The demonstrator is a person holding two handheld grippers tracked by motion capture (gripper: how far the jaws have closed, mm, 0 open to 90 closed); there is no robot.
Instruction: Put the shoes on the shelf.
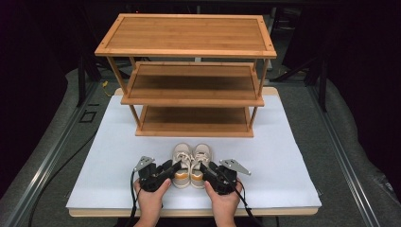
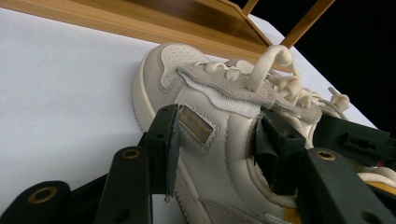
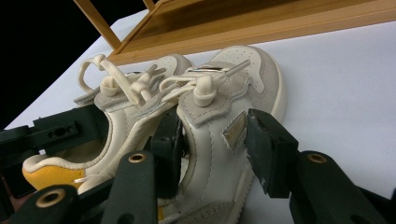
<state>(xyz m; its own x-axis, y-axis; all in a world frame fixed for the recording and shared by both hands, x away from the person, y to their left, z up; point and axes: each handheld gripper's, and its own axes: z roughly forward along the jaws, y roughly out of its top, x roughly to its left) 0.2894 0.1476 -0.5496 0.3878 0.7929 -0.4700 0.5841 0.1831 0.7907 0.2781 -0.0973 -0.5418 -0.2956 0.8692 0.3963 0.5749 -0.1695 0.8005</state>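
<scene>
On the white counter (image 1: 283, 156), your left gripper (image 1: 171, 169) and right gripper (image 1: 206, 169) each straddle a cream leather shoe's (image 2: 219, 140) padded side wall, not clearly clamping.

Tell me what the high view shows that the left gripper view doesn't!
High view, not the left gripper view: the rack's top shelf, the left hand, the right hand and the floor. Left gripper view, not the high view: the tan label on a shoe's side and the tiny holes in its toe. Both: the shoes, the white table, the bottom shelf, the left gripper and the right gripper.
</scene>
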